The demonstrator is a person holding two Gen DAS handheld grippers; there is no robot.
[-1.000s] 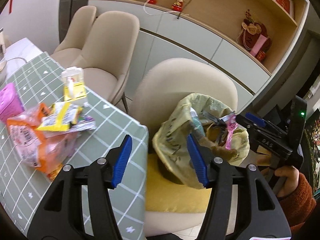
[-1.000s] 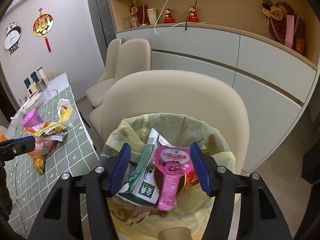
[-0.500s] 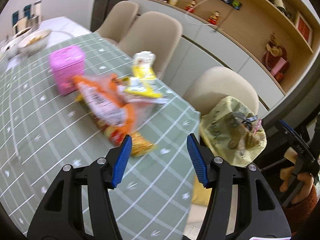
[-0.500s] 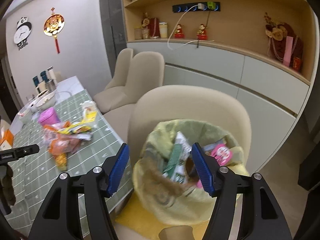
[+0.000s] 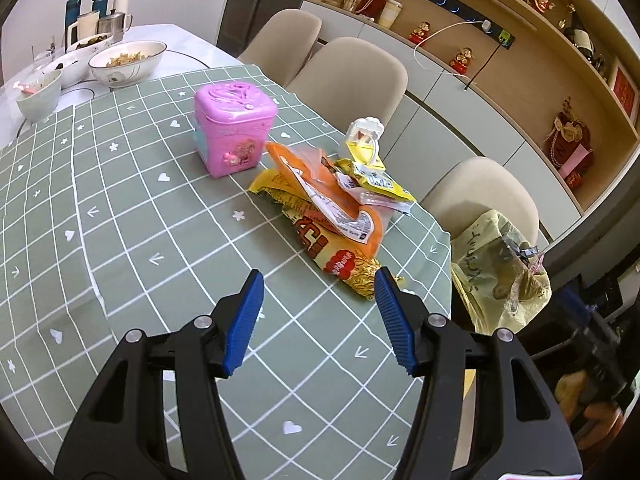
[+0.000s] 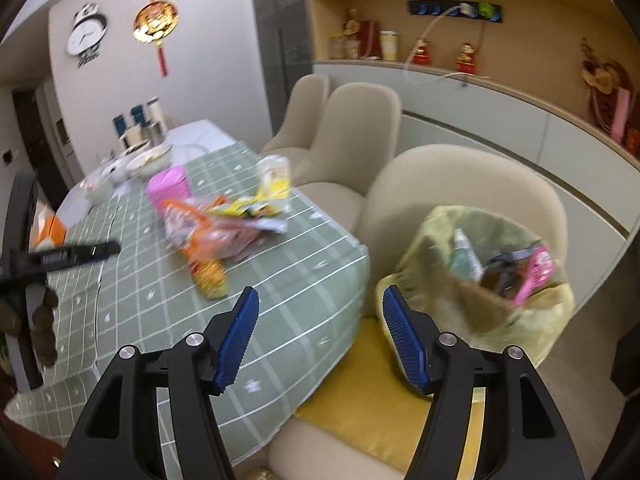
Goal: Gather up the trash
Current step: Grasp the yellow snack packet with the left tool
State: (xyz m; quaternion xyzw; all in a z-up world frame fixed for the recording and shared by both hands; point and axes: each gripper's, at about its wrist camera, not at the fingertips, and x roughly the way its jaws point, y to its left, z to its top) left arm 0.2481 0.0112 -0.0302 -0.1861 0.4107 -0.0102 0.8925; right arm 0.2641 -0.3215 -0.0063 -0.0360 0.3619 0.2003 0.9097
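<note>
Both claws stand open with nothing between their blue pads. The left claw (image 5: 318, 312) hangs over the green checked table (image 5: 120, 240), just short of the heap of snack wrappers (image 5: 332, 208) lying beside the pink box (image 5: 234, 132). The right claw (image 6: 320, 332) is past the table's edge, near the yellow trash bag (image 6: 492, 280) on the chair (image 6: 472, 184).
</note>
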